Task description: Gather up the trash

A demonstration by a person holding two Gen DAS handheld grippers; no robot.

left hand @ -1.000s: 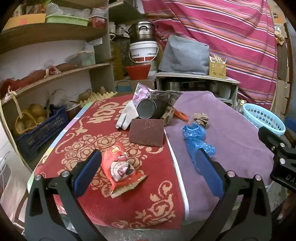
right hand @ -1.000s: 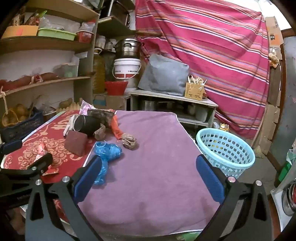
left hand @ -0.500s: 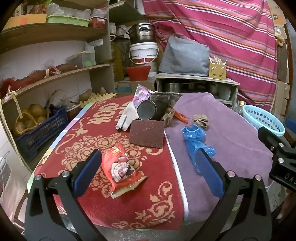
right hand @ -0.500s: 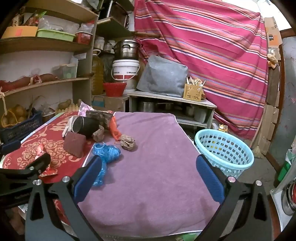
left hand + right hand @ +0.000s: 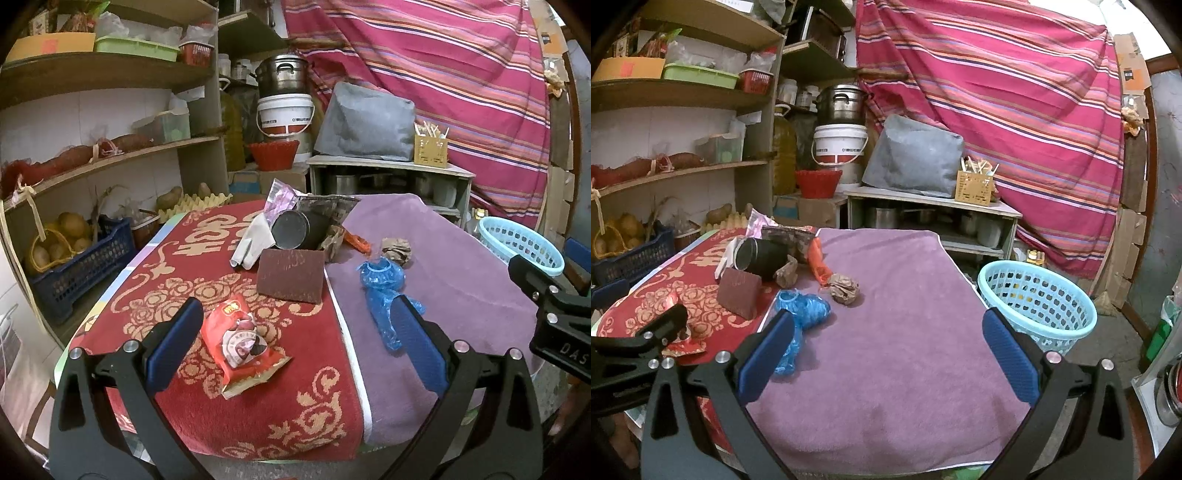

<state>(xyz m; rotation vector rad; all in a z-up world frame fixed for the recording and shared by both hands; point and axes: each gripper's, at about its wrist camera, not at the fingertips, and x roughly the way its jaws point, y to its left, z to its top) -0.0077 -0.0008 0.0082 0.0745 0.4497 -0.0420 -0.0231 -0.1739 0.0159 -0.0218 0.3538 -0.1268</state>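
Observation:
Trash lies on a table covered by a red patterned cloth [image 5: 166, 284] and a purple towel [image 5: 886, 350]. A red snack wrapper [image 5: 242, 343] lies nearest, between my left gripper's [image 5: 295, 339] open fingers. A blue plastic bag [image 5: 382, 291] lies on the towel, also in the right wrist view [image 5: 801, 314]. Farther back lie a brown scouring pad [image 5: 291, 275], a dark can [image 5: 291, 230] on its side, a white glove [image 5: 253, 240], foil wrappers [image 5: 280, 195], an orange scrap [image 5: 818, 262] and crumpled brown paper [image 5: 844, 288]. My right gripper [image 5: 886, 347] is open and empty above the towel's near end.
A light blue plastic basket [image 5: 1038, 302] stands on the floor right of the table. Shelves [image 5: 92, 158] with crates, potatoes and containers line the left wall. A low cabinet [image 5: 931, 218] with pots, a bucket and a grey cushion stands behind, before a striped curtain.
Both grippers have shifted very slightly; the scene looks almost the same. Nothing has been taken hold of or moved on the table.

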